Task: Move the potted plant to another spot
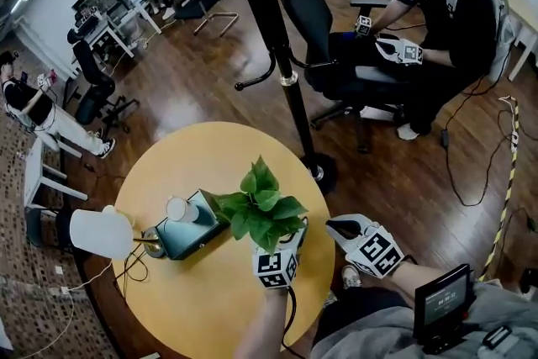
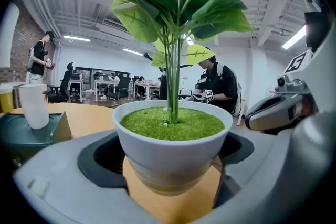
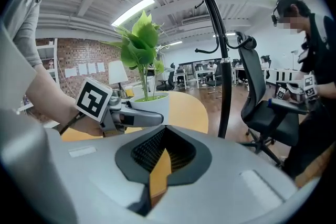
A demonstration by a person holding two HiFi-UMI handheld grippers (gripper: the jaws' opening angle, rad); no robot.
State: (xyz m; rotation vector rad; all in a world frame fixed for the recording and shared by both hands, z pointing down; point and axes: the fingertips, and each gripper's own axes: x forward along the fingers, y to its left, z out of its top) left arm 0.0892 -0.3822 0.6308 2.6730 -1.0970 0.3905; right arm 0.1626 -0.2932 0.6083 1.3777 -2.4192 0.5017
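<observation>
On a round yellow table, the potted plant is near the right edge. The left gripper has its jaws clamped on the white pot, apparently ready to carry it. The right gripper waits just off the table, its jaws nearly together and empty.
</observation>
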